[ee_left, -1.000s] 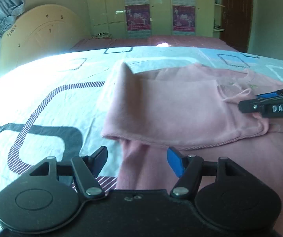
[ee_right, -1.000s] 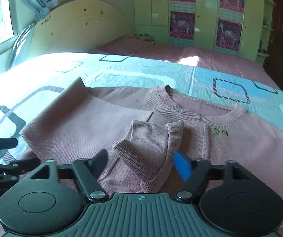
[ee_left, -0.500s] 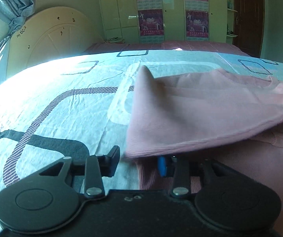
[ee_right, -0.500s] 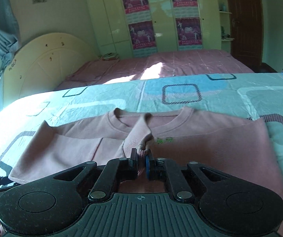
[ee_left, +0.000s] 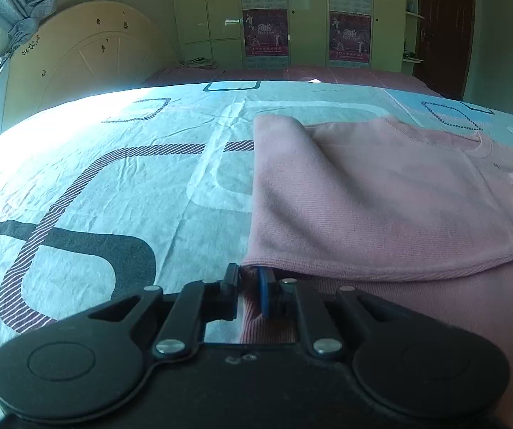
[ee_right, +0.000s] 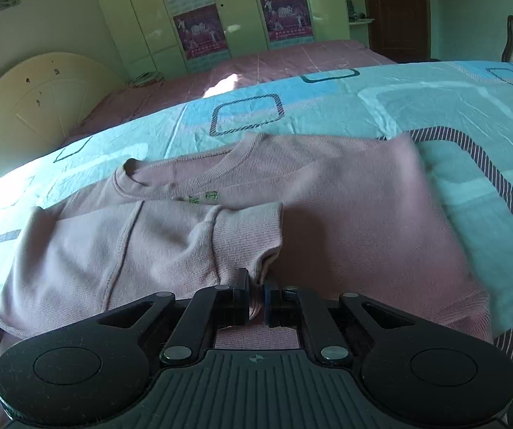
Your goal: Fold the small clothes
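The pink knitted sweater (ee_right: 345,214) lies flat on the bed's pale blue patterned sheet (ee_right: 435,107), its round neckline toward the upper left of the right wrist view and its body running across the frame from left to lower right. One sleeve is already folded over the chest, its ribbed cuff (ee_right: 249,236) lying just beyond the right claw (ee_right: 256,302) at lower centre.

The right claw is nearly closed, with a bunch of pink fabric at the cuff's near edge pinched between its black and blue pads. In the left wrist view the left claw (ee_left: 248,287) is likewise almost shut on pink fabric at the near left corner of the folded layer (ee_left: 381,207), at lower centre of the frame; which edge of the garment this corner belongs to I cannot tell for sure.

Both claws therefore grip the same near edge of the garment, the left at its outer corner, the right further along by the cuff. The fold line between them runs roughly left to right, and the unfolded bulk of the sweater lies ahead of both claws, toward the top of each frame. Judging by that, the coming move likely carries this edge forward or across. Both claws sit low, close to the bed and pointing nearly level across it.
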A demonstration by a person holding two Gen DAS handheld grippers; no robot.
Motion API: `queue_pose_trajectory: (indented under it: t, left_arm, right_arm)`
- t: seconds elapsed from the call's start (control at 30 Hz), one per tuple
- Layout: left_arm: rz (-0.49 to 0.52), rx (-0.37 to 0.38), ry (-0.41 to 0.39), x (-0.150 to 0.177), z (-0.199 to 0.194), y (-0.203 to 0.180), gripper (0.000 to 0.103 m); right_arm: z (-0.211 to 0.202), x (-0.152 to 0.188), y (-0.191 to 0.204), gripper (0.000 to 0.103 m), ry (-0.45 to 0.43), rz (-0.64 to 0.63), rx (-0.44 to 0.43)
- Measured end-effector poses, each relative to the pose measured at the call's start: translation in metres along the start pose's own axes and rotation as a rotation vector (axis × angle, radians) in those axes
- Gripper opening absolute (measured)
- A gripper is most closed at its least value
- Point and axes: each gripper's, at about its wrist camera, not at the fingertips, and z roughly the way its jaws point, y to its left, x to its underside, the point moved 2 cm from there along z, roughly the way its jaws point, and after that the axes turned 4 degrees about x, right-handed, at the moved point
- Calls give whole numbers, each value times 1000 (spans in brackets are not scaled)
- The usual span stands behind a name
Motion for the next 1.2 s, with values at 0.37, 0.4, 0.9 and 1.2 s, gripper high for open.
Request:
queue_pose_trajectory:
  t: [0.37,0.4,0.9,1.2]
  left_arm:
    - [-97,24,-22,-12,-31,21,26]
    - [-97,24,-27,-14,-32,21,27]
    - [-11,31,14,-15,5,-16,28]
    - [-35,40,-24,-36,-5,-9,35]
  right_arm:
    - [-1,-15,-18,59,14,59,-55]
    - [3,-15,-18,67,10,59,-53]
    - [10,3,-3,5,50,-92,5]
    - [4,-20,-16,21,0,5,-60]
